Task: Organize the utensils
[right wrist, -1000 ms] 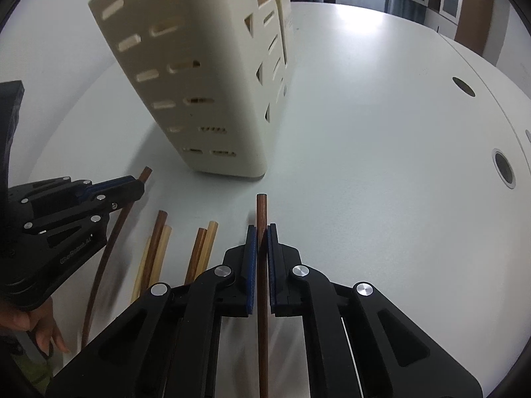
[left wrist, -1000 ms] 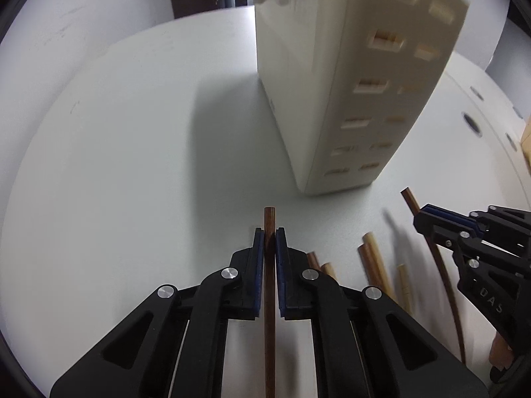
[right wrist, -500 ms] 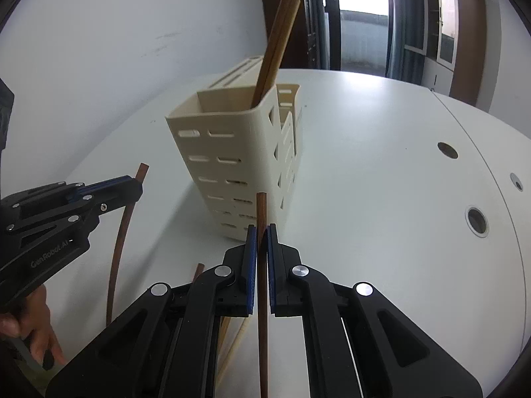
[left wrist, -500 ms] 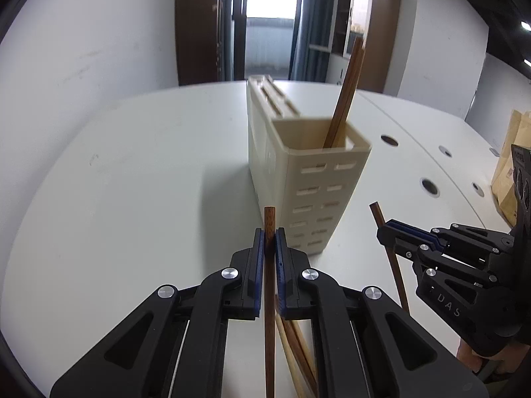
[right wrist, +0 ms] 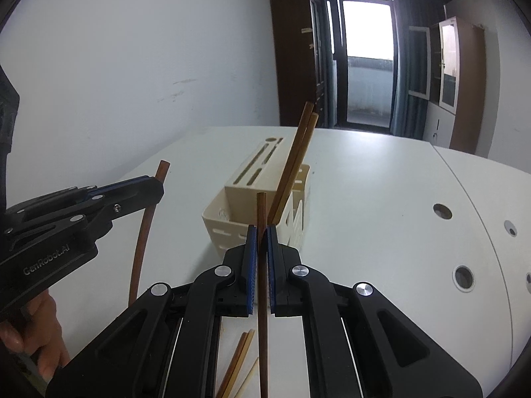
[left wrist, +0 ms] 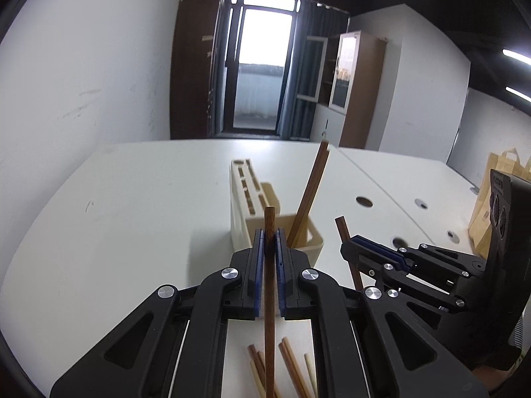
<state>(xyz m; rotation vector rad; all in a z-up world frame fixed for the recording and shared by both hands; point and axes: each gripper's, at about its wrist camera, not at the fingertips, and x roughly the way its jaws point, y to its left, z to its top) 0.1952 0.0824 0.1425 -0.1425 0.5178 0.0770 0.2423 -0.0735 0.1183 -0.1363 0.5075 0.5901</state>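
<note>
The left gripper (left wrist: 269, 242) has its blue-padded fingers (left wrist: 258, 265) clenched on a dark brown wooden chopstick (left wrist: 269, 285), gripped close to its upper end so that the long remainder hangs down toward the white surface (left wrist: 132, 219). The right gripper (right wrist: 262, 242) grasps a second dark brown wooden chopstick (right wrist: 262, 285) the same way. Holding each stick high and near the tip looks meant to let its lower end clear the rim of the cream slotted plastic utensil holder (right wrist: 229, 229) and drop into the open compartment, which sits just ahead of both grippers.

Two brown chopsticks (right wrist: 295, 162) already lean in that compartment, tilted toward its far side; they narrow the opening and could catch an incoming tip. Several loose chopsticks, dark and pale, (left wrist: 292, 368) lie on the surface below the grippers, not yet sorted. The two grippers are close together, so both sticks aimed at one opening may crowd each other. A brown paper bag (left wrist: 488, 205) stands well apart at the right.
</note>
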